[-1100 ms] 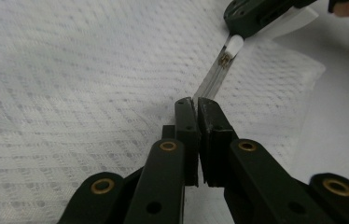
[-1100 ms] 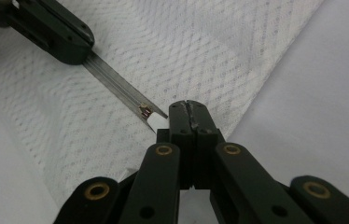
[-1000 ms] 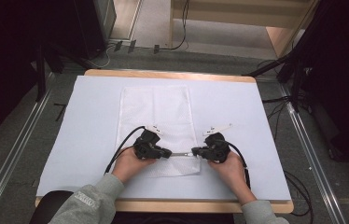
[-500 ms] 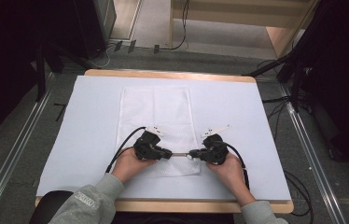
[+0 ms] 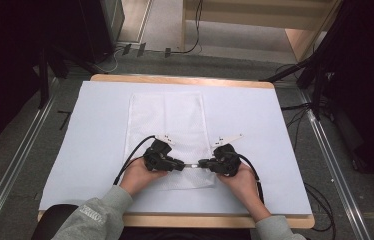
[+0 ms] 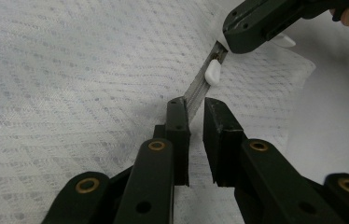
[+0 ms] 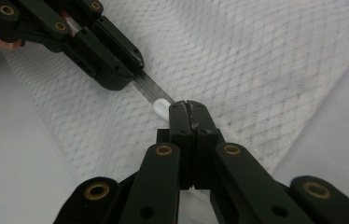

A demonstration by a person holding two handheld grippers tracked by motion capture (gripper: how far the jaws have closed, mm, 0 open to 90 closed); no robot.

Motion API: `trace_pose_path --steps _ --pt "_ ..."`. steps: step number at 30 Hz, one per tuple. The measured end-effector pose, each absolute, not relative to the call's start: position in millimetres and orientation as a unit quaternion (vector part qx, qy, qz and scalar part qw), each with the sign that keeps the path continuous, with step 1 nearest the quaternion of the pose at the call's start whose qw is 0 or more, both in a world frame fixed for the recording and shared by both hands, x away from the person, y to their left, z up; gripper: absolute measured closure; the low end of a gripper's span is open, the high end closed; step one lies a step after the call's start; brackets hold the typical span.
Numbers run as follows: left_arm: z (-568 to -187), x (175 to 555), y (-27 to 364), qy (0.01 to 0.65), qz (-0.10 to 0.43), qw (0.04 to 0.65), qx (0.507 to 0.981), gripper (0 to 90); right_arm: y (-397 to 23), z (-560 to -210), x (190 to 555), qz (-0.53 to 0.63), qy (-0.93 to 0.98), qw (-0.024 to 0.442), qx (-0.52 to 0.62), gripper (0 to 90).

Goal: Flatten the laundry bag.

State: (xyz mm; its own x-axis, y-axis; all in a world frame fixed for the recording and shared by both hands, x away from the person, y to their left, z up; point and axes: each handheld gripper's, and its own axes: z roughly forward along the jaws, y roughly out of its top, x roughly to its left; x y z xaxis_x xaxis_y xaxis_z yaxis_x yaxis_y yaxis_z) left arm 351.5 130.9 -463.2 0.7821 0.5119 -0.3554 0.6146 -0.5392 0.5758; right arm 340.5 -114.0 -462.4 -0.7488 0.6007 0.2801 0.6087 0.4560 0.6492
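Zipper work on the white mesh bag (image 5: 167,125) lying flat on the worktop (image 5: 275,150) — right claw (image 7: 186,106) clamped tight by the white zipper pull (image 7: 162,108). Left claw (image 6: 196,109) has just been opening, jaws parted around the zipper tape (image 6: 199,86) without pressing it — next likely calls for a fresh left grip to hold the tape taut.

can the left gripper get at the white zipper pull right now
Probably yes. The pull sits on the zipper strip just ahead of the left gripper, whose jaws have just been opening; nothing lies between, though the right gripper is clamped beside it.
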Motion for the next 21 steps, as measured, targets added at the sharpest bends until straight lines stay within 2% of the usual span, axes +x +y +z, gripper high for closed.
trace_pose_path --steps 5,13,21 --pt "-456 351 129 0.317 -0.065 0.361 0.875 78.1 -126 -458 343 -0.383 -0.849 -0.013 -0.364 90.0" --pt "-452 353 120 0.315 -0.069 0.373 0.87 74.9 -131 -463 342 -0.367 -0.851 -0.016 -0.376 90.0" --pt "-454 356 106 0.31 -0.067 0.371 0.873 78.6 -125 -468 335 -0.352 -0.862 -0.037 -0.362 90.0"
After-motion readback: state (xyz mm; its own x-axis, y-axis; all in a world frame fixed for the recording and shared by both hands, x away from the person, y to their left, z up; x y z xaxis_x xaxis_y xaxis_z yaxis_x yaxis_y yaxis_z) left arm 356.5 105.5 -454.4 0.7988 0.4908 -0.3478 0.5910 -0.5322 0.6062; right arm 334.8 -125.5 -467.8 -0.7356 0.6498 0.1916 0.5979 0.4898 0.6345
